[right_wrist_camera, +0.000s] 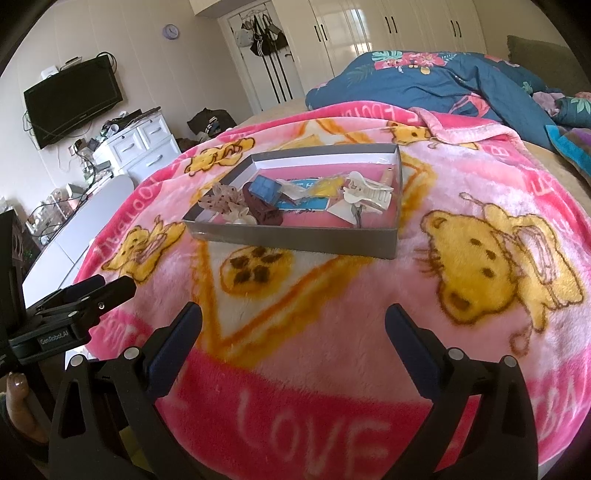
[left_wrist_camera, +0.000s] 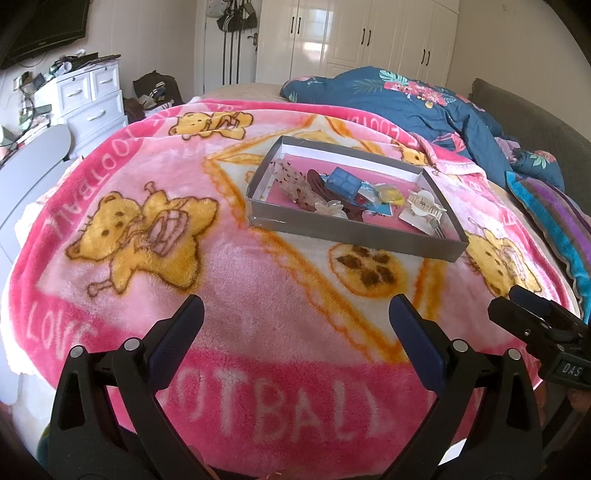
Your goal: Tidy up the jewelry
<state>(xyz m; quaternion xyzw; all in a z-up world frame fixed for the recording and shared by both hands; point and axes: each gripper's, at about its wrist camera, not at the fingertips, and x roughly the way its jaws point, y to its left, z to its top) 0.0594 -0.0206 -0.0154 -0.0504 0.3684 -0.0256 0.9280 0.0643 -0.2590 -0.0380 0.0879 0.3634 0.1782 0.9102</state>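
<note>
A shallow grey box (left_wrist_camera: 354, 236) (right_wrist_camera: 295, 240) with a pink floor lies on the pink bear blanket (left_wrist_camera: 258, 280) (right_wrist_camera: 332, 302). Inside it are a small blue box (left_wrist_camera: 343, 182) (right_wrist_camera: 264, 188), a white hair claw (left_wrist_camera: 426, 203) (right_wrist_camera: 369, 192), a brown hair piece (left_wrist_camera: 321, 184) (right_wrist_camera: 262, 210), a yellow piece (left_wrist_camera: 389, 195) (right_wrist_camera: 328, 186), a speckled clear clip (left_wrist_camera: 291, 177) (right_wrist_camera: 221, 197) and a white flower clip (left_wrist_camera: 330, 208) (right_wrist_camera: 242, 218). My left gripper (left_wrist_camera: 295, 310) (right_wrist_camera: 110, 286) hovers open and empty in front of the box. Beside it, my right gripper (right_wrist_camera: 293, 314) (left_wrist_camera: 511, 301) is open and empty too.
A blue floral duvet (left_wrist_camera: 406, 99) (right_wrist_camera: 424, 81) is heaped behind the box. A striped pillow (left_wrist_camera: 554, 218) lies at the right bed edge. A white drawer unit (left_wrist_camera: 92, 99) (right_wrist_camera: 144, 144) and a wall TV (right_wrist_camera: 74, 99) stand to the left, white wardrobes (left_wrist_camera: 354, 33) at the back.
</note>
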